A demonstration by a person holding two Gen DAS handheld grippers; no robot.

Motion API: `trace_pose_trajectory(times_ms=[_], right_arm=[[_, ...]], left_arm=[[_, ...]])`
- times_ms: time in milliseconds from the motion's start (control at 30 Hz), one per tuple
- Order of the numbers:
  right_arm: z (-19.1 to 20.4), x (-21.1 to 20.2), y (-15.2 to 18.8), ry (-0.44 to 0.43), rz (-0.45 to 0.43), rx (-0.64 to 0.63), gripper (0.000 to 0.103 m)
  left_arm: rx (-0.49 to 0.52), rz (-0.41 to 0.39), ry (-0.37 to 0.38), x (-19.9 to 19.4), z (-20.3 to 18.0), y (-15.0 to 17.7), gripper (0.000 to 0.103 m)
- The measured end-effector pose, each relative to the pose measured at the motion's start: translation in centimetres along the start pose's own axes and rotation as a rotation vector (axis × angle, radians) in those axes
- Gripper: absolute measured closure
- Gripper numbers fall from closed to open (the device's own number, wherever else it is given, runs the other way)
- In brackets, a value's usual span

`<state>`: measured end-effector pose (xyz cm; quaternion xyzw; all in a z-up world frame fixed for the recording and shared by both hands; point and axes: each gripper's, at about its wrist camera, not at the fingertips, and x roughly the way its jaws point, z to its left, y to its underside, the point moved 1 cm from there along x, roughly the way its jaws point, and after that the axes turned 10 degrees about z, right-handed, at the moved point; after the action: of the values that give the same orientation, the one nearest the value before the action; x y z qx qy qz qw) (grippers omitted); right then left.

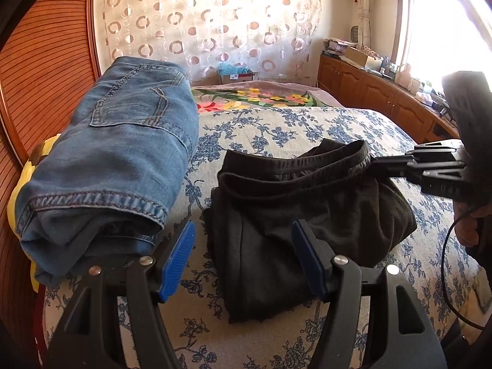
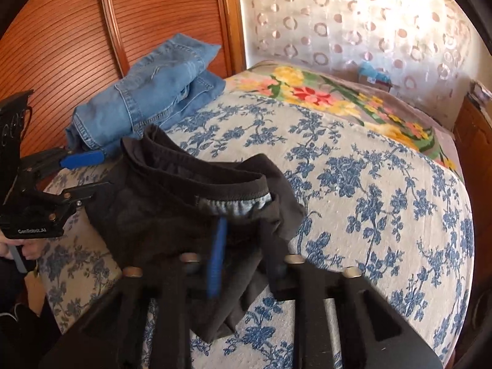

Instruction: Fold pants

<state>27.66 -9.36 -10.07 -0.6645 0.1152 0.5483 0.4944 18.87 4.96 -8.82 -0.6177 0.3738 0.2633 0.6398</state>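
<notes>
The black pants (image 1: 307,209) lie bunched on the near part of the bed (image 1: 307,123), just right of the folded jeans (image 1: 107,160), their waistband (image 1: 295,166) running left to right along the far edge. The right gripper (image 1: 376,164) has that waistband's right end clenched between its jaws, and the cloth lifts a little there. The left gripper (image 1: 243,258) hangs released at the pants' near left corner, its blue pads (image 1: 178,258) straddling the edge without pressing, as far as this view shows. So the right hand already has its grip on the pants; the left one likely needs the waistband's other end, farther away.
</notes>
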Motion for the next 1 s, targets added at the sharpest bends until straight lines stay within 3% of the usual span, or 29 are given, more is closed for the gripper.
trace_pose_trajectory(times_ms=[100, 300, 467, 533, 700, 800, 1000], right_arm=[[-0.1, -0.4, -0.5, -0.016, -0.025, 0.001, 0.101], [-1.2, -1.0, -2.3, -0.005, -0.092, 0.053, 0.101], [-2.2, 0.3, -3.1, 0.046, -0.066, 0.104, 0.099], [-2.3, 0.4, -2.9, 0.043, -0.058, 0.109, 0.086], [-2.0, -1.3, -1.6, 0.02, -0.069, 0.107, 0.071], [-1.3, -2.6, 0.1, 0.004, -0.064, 0.1, 0.063], [0.4, -3.2, 3.7, -0.015, -0.023, 0.098, 0.06]], left_arm=[[-0.007, -0.002, 0.0, -0.1, 0.3, 0.1, 0.038], [-0.008, -0.002, 0.001, -0.1, 0.3, 0.2, 0.038], [-0.007, -0.001, 0.002, -0.3, 0.5, 0.8, 0.038], [-0.007, -0.001, 0.007, -0.5, 0.6, 1.1, 0.038], [-0.014, -0.002, 0.024, -1.0, 0.9, 1.7, 0.038], [-0.015, 0.001, 0.037, -1.3, 0.8, 2.2, 0.043], [-0.008, 0.036, 0.065, -1.0, 0.8, 3.4, 0.052]])
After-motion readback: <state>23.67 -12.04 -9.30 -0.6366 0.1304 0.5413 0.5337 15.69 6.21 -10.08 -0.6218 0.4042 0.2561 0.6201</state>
